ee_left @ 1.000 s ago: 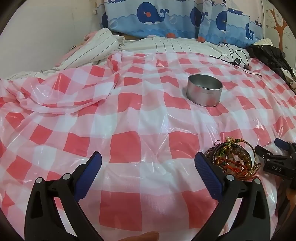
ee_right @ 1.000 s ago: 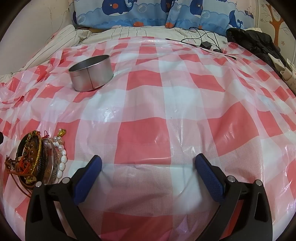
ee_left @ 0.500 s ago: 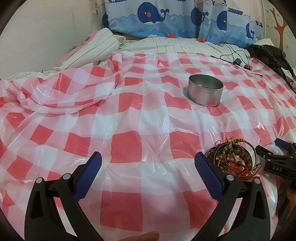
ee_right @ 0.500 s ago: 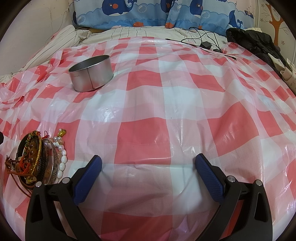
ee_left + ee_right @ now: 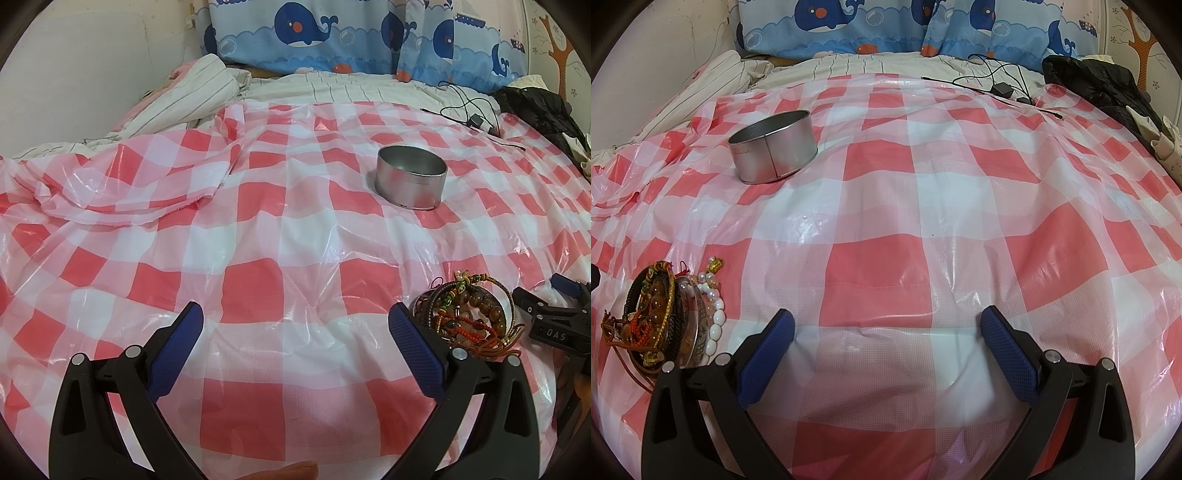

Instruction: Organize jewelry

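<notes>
A pile of beaded and cord bracelets (image 5: 471, 315) lies on the red-and-white checked plastic sheet, just right of my left gripper's right finger. In the right wrist view the same pile (image 5: 665, 314), with a white pearl bracelet, lies left of my right gripper. A round, empty silver tin (image 5: 410, 181) stands farther back; it also shows in the right wrist view (image 5: 772, 146). My left gripper (image 5: 295, 325) is open and empty. My right gripper (image 5: 886, 332) is open and empty; it shows at the right edge of the left wrist view (image 5: 561, 317).
The sheet covers a bed. A striped blanket (image 5: 192, 96) is bunched at the back left. Whale-print pillows (image 5: 332, 37) line the headboard. Black cables with a charger (image 5: 1001, 85) and a black garment (image 5: 1108, 88) lie at the back right.
My left gripper has eased slightly back and left, so the bracelets and tin sit a touch farther right and up. The right wrist view is unchanged.
</notes>
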{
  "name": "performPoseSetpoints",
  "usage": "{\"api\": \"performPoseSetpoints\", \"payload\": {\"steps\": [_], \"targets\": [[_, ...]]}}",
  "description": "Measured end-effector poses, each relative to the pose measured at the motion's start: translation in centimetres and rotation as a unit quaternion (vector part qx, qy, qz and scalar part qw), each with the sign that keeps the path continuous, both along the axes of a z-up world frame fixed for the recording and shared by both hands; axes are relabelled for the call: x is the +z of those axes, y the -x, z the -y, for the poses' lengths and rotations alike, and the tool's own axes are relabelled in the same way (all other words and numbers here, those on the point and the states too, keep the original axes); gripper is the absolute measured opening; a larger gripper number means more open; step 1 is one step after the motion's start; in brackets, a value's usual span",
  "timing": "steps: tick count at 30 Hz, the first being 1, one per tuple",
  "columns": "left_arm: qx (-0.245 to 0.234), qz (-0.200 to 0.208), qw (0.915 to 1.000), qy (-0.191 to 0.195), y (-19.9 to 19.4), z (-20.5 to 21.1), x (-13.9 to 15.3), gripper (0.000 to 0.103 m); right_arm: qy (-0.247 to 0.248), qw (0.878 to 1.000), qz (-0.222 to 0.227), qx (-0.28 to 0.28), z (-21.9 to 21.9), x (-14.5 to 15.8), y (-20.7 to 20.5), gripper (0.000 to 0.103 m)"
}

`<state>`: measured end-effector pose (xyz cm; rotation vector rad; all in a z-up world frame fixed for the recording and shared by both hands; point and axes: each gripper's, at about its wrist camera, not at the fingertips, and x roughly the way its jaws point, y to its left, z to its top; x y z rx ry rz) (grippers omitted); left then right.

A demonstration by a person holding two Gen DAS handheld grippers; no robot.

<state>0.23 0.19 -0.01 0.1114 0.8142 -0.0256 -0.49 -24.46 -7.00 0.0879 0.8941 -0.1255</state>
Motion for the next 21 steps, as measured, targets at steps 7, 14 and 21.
{"api": "performPoseSetpoints", "payload": {"steps": [7, 14, 21], "targets": [[0.0, -0.003, 1.0, 0.0, -0.1, -0.6, -0.1, 0.097, 0.0, 1.0, 0.0, 0.0, 0.0, 0.0, 0.0, 0.097], [0.019, -0.04, 0.999, -0.01, -0.5, -1.6, -2.7, 0.097, 0.0, 1.0, -0.001, 0.0, 0.0, 0.0, 0.1, 0.097], [0.02, -0.064, 0.9975, -0.021, -0.6, -1.5, -4.4, 0.097, 0.004, 1.0, -0.016, 0.001, 0.0, -0.1, -0.2, 0.097]]}}
